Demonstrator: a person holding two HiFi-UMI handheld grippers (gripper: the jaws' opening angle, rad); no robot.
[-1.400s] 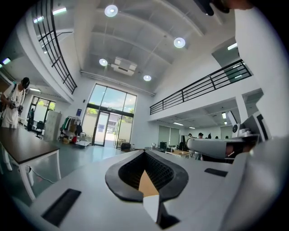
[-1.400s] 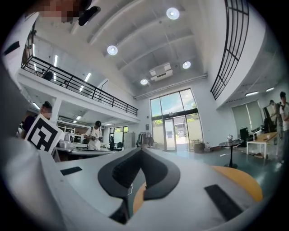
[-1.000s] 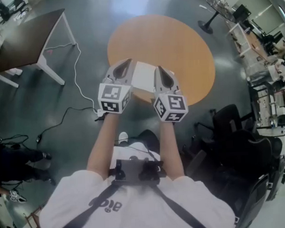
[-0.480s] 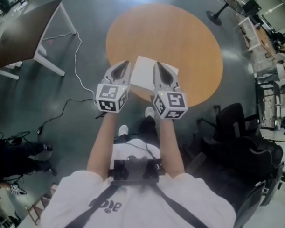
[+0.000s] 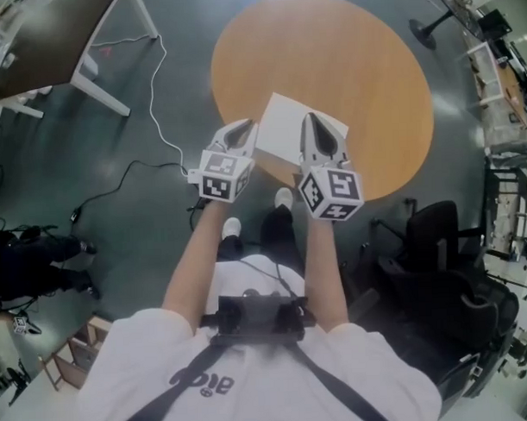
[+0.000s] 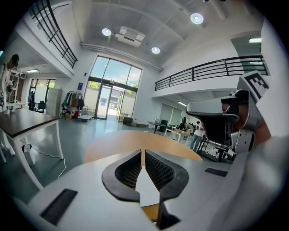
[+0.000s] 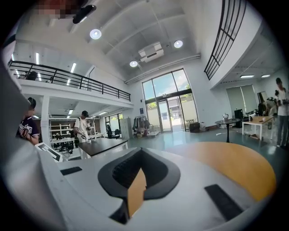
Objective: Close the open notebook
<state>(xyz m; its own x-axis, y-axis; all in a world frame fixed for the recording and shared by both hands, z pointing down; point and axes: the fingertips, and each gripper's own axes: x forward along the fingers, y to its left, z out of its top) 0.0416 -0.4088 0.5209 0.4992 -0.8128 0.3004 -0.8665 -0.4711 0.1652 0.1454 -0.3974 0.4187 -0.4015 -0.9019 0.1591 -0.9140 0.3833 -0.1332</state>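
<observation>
Head view: white notebook (image 5: 287,131) lies on orange rnd table (image 5: 353,64)

Round orange table (image 5: 362,72) bears a white notebook (image 5: 288,127) (near edge).

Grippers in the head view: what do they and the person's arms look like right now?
The left gripper and right gripper have light grey bodies with black ribbed pads, each with a white cube of black square markers at the back. The person wears a white short-sleeved T-shirt under dark straps.
</observation>
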